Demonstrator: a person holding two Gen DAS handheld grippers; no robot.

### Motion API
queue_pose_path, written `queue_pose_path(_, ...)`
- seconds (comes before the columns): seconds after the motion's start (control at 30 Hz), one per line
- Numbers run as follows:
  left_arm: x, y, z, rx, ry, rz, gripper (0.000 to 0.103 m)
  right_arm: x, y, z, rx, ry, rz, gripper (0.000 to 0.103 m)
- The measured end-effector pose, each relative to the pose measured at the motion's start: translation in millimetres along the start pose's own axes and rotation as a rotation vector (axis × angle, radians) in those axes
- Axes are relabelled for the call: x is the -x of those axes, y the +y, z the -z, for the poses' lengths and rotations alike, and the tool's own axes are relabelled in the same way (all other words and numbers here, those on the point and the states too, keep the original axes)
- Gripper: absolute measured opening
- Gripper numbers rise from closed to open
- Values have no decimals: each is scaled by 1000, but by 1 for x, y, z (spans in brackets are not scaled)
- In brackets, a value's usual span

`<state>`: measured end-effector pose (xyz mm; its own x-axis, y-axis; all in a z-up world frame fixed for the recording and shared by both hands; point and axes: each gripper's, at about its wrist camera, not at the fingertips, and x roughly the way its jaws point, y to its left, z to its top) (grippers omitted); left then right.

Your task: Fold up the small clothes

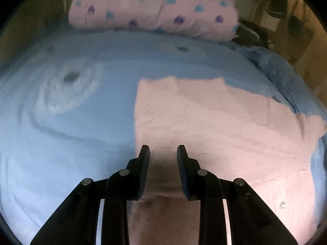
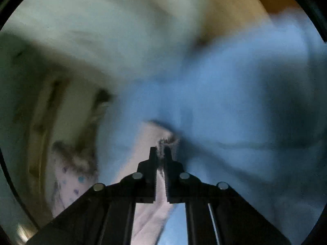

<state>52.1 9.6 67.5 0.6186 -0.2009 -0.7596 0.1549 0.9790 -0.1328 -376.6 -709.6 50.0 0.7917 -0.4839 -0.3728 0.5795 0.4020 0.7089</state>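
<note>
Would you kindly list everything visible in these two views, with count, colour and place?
pink cloth: one, plain pink, lying flat on the blanket, right of centre
blanket: one, light blue with a white ring, covering the bed
patterned bedding: one roll, pink with blue and purple marks, at the far edge
dark items: count unclear, black, far right
left gripper: one, black, jaws slightly apart over the pink cloth
right gripper: one, black, shut on the pink cloth's edge

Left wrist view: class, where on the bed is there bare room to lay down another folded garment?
Free: blue blanket left of the pink garment, below the heart-print pillow. Crowded: the right side, covered by the garment, with dark clutter at the far corner.
</note>
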Motion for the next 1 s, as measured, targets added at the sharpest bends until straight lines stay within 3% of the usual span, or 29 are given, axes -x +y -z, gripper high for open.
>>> queue_pose_path(0.13,29,-60,12,-100,-95,11,8,30,52,22,262,59,-18,6)
queue_pose_path(0.2,34,-101,23,-175,-95,36,8,46,87,51,470,89,24,6)
queue_pose_path(0.33,37,-177,48,-259,-25,210,8,62,130,121,765,165,110,6)
queue_pose_path(0.53,35,-246,63,-250,85,423,8,54,201,230,1039,344,-80,6)
queue_pose_path(0.63,36,-254,65,-235,79,441,8,49,228,294,1184,467,-173,6)
queue_pose_path(0.73,24,-245,64,-179,112,427,7,53,232,332,1221,542,-222,6)
queue_pose_path(0.87,-3,-225,67,-17,194,479,7,40,233,340,1088,614,-264,8)
queue_pose_path(0.9,-10,-224,68,12,214,500,7,33,232,331,1052,614,-285,13)
queue_pose_path(0.97,-18,-230,69,34,243,537,8,32,218,303,888,586,-364,39)
queue_pose_path(1.0,-20,-235,68,39,251,562,9,33,204,283,797,550,-410,42)
